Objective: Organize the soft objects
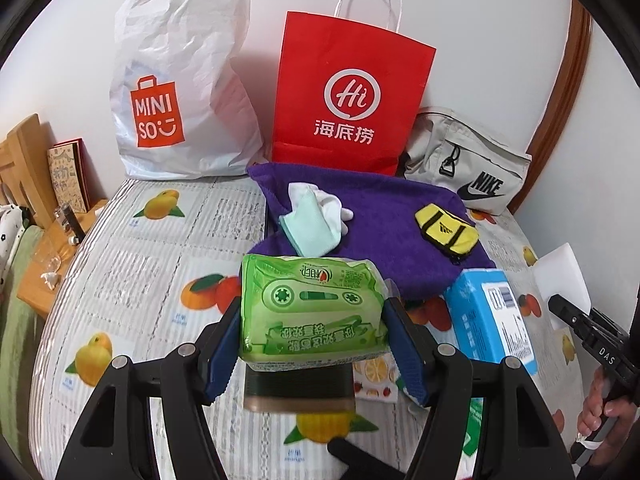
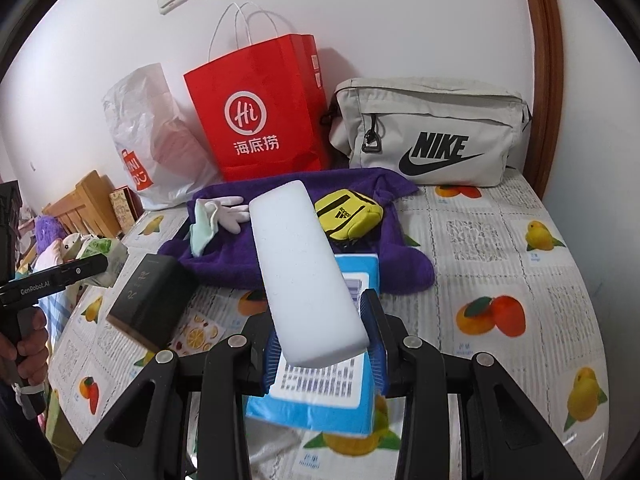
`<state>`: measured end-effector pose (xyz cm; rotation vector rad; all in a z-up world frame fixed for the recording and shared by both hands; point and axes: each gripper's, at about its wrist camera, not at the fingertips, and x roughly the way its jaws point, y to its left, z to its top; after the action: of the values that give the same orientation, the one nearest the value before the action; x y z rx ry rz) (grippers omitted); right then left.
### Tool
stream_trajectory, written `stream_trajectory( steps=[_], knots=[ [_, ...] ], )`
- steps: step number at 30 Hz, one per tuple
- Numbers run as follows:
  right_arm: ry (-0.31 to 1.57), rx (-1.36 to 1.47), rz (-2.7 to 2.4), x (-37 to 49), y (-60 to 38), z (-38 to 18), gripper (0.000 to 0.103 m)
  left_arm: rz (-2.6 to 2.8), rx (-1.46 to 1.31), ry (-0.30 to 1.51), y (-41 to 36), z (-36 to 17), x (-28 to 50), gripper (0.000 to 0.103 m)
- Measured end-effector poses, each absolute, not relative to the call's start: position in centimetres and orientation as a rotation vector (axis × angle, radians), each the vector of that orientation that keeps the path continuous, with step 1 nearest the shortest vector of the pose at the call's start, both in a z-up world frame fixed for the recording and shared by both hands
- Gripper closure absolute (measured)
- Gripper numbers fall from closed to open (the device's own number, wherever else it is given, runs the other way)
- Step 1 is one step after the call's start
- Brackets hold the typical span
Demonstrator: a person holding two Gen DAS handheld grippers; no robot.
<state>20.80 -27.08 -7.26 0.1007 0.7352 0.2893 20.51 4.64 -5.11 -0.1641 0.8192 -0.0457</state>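
Note:
My left gripper (image 1: 310,344) is shut on a green tissue pack (image 1: 310,308) and holds it above the table. My right gripper (image 2: 324,344) is shut on a white sponge block (image 2: 306,276), held above a blue box (image 2: 320,400). A purple towel (image 1: 384,216) lies behind, carrying a white glove (image 1: 332,200), a mint cloth (image 1: 308,226) and a small yellow pouch (image 1: 446,234). The towel (image 2: 224,264), glove (image 2: 232,210) and pouch (image 2: 348,216) also show in the right wrist view.
Against the wall stand a white Miniso bag (image 1: 180,92), a red paper bag (image 1: 348,96) and a grey Nike bag (image 2: 432,132). A black box (image 2: 150,300) lies at the left on the fruit-print tablecloth (image 2: 520,264). A wooden shelf (image 1: 24,168) is far left.

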Motion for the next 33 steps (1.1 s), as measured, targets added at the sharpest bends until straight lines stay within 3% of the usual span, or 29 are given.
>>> stream_trajectory(
  steps=[33],
  knots=[
    [0.772,0.083,0.324,33.3,-24.7,-9.1,0.066,-0.060,-0.140,0.876,3.4,-8.1,32.3,0.037]
  ],
)
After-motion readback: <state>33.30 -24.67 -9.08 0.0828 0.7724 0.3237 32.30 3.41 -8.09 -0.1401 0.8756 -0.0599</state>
